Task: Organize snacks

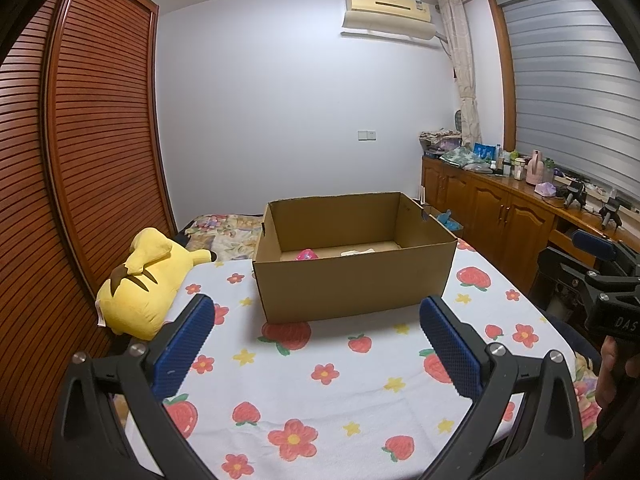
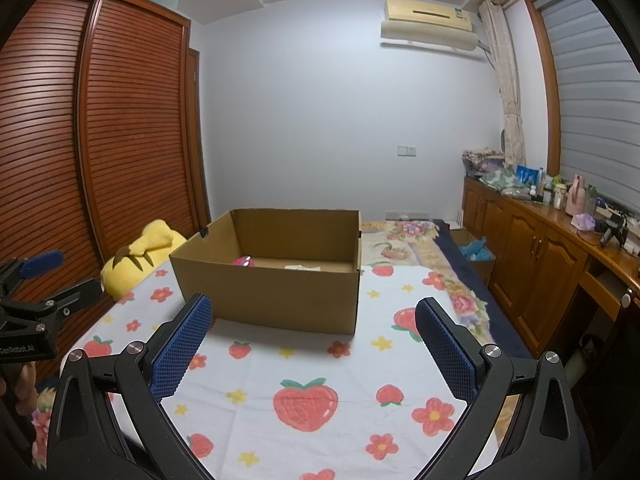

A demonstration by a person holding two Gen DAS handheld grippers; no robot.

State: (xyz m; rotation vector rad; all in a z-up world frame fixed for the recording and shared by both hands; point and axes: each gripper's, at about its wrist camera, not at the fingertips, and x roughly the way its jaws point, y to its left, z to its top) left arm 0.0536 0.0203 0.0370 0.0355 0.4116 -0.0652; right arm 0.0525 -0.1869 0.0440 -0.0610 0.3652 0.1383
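The bed (image 1: 340, 392), covered with a white cloth printed with strawberries and flowers, fills the lower part of both views. On it stands an open cardboard box (image 1: 352, 280), and a yellow plush toy (image 1: 148, 280) lies just beside its left side. Inside the box, near the far wall, a pink snack packet (image 1: 306, 255) and a pale packet (image 1: 358, 252) are seen (only their tops show over the front wall).

The left gripper (image 1: 316, 344) and the right gripper (image 2: 314, 344) both hover in front of the box with jaws spread wide and nothing between them. No snack lies on the cloth in these views, so it seems the task is either near its end or between two pick-ups. The next move probably calls for finding another snack outside the views, or for withdrawing.

For writing, "DAS" can be read on the right gripper's body in the left view, and "GenRobot.AI" on the left gripper's body in the right view. The packet labels are too small to read.
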